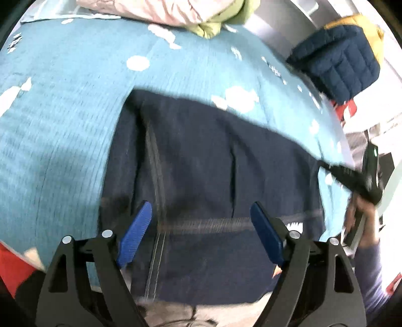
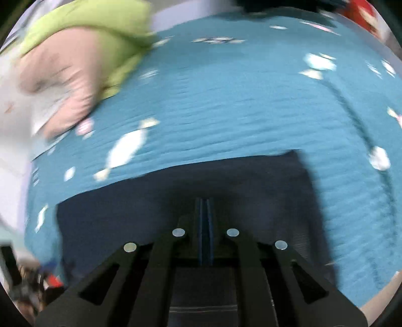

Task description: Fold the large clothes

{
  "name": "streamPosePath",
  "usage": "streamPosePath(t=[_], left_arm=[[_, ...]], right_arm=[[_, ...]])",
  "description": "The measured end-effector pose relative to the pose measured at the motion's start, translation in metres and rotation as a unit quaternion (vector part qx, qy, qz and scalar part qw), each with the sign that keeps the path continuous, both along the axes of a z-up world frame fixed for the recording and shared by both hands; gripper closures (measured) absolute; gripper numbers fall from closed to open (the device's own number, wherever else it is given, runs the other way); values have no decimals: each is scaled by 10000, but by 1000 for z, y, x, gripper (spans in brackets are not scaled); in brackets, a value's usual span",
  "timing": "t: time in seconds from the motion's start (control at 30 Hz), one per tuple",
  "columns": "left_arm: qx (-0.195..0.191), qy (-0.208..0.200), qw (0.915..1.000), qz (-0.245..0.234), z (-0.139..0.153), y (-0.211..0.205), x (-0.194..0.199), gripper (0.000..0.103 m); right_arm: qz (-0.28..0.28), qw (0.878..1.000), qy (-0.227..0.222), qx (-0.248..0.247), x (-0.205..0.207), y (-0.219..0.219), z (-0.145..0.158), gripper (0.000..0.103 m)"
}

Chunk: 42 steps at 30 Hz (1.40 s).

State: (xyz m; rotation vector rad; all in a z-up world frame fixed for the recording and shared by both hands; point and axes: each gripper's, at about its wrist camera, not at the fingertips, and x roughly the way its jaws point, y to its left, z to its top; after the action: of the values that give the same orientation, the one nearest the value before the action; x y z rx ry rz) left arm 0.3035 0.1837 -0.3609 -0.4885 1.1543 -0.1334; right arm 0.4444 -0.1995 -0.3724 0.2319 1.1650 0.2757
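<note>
Left tongs [image 1: 201, 234]: released, blue pads spread wide, poised over the near part of the dark garment; nothing sits between the pads.
Right tongs [image 2: 204, 231]: clenched, blue pads pressed together; whether a fold of cloth is caught between them cannot be told. In the left wrist view they appear at the far right edge [image 1: 369, 186], at the garment's stretched corner.
Navy garment [image 1: 201, 156]: spread flat on the bed, a pale seam line running across it near the left tongs; in the right wrist view [image 2: 150, 201] it lies under the right tongs.
Bed cover [image 1: 62, 125]: teal with white fish shapes, under the garment on all sides.
Pink and green bundle [image 1: 176, 12]: on the far edge of the bed.
Navy quilted jacket [image 1: 344, 60]: off to the far right, beyond the bed.
</note>
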Motion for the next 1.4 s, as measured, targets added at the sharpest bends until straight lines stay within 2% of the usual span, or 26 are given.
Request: streamPosePath(t=[0.1,0.2,0.23,0.27,0.33,0.4,0.43,0.5,0.53,0.57,0.6,0.67,0.7,0.77,0.83,0.97,1.07,1.27,1.4], left_arm=[[57,-268,9993,-262,13,-20,35,21],[-170,-371,9979,-502,17,-45,67,21],[-117,-326,9979,-540,13,-49,74,21],[-22,-189,9984,-540,5,-49,83,21],[187,405,9980,-457,-27,-52,104,22],[30,744,9963,-421,-59,-45,109,22],[-3,708,9964,-459,-65,-45,109,22],[15,569,9970,-523,-57,-45,106,21],[-62,485,9974,-523,-50,-42,103,21],[-177,377,9980,-480,-44,-35,100,21],[-319,225,9985,-377,-36,-24,92,21],[-370,96,9991,-204,-28,-2,77,21],[-328,99,9994,-3,-26,13,70,21],[-511,156,9983,222,-28,34,57,20],[-297,373,9969,624,-34,54,41,20],[-834,461,9904,1002,-47,81,12,20],[-925,582,9885,1042,-56,80,1,20],[-1070,624,9878,939,-60,76,-3,16],[-1493,810,9820,829,-67,64,-1,16]], right_arm=[[508,9981,130,312,-5,51,-4,97],[660,9970,236,317,-7,85,-12,98],[647,9969,306,326,-2,91,-18,97],[604,9972,356,275,0,90,-24,97],[489,9971,575,25,8,86,-44,103],[332,9955,830,309,12,78,-69,103],[286,9950,866,413,14,74,-71,103],[277,9946,919,405,13,75,-61,103],[203,9942,903,554,12,73,-54,97],[50,9939,738,821,13,66,-41,97],[-60,9948,551,858,15,60,-31,97],[-229,9982,291,479,21,51,-23,97],[-280,9985,377,269,26,47,-30,97],[-283,9958,844,202,36,40,-63,103],[-257,9943,931,444,39,32,-78,103],[-153,9969,617,465,26,40,-44,96],[238,9966,483,617,7,60,-28,96],[538,9928,707,803,-14,89,-35,96],[435,9921,773,884,-16,88,-38,96]])
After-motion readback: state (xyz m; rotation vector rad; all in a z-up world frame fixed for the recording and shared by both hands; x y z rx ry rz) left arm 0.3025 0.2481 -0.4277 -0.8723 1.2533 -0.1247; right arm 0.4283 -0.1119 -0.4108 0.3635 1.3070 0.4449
